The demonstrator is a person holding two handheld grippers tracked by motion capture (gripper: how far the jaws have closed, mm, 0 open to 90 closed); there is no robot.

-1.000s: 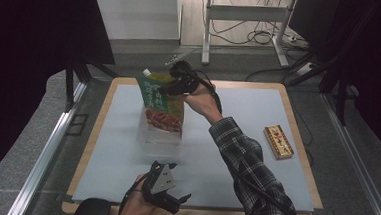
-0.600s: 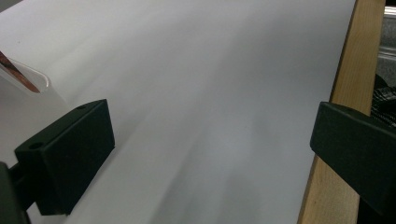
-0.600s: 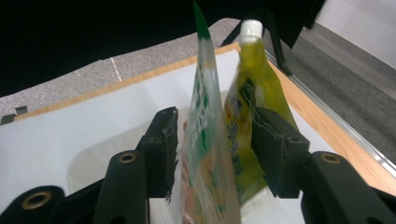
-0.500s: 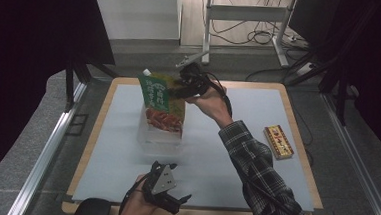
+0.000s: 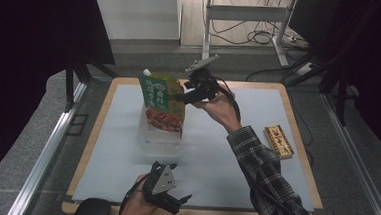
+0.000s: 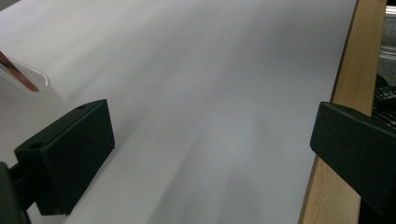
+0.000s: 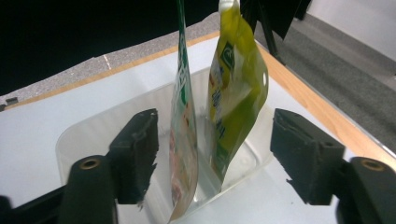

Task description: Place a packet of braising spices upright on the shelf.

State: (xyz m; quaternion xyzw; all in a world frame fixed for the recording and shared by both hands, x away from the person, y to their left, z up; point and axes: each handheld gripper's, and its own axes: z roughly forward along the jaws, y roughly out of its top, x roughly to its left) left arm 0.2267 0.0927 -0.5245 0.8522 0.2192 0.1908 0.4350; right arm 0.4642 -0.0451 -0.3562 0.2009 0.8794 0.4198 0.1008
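A clear plastic tub (image 5: 161, 135) sits on the white mat with pouches standing upright in it. In the high view a green pouch (image 5: 161, 101) with a red food picture faces me. In the right gripper view a thin pouch (image 7: 184, 140) shows edge-on beside a yellow-green pouch (image 7: 236, 93) in the tub (image 7: 84, 135). My right gripper (image 5: 181, 98) (image 7: 215, 119) hovers at the pouches' right edge. Its jaws have just been opening and stand apart on either side of the pouches, touching neither. My left gripper (image 5: 179, 184) (image 6: 210, 112) rests open and empty near the front edge.
A small yellow and red box (image 5: 278, 141) lies on the mat at the right. The wooden table border (image 6: 336, 121) runs close to the left gripper's right jaw. A corner of the tub (image 6: 25, 77) shows at the left of the left gripper view.
The right hand has drawn back to the right from the green pouch and its jaws have spread. The pouch stays standing in the tub. The left gripper has kept still.
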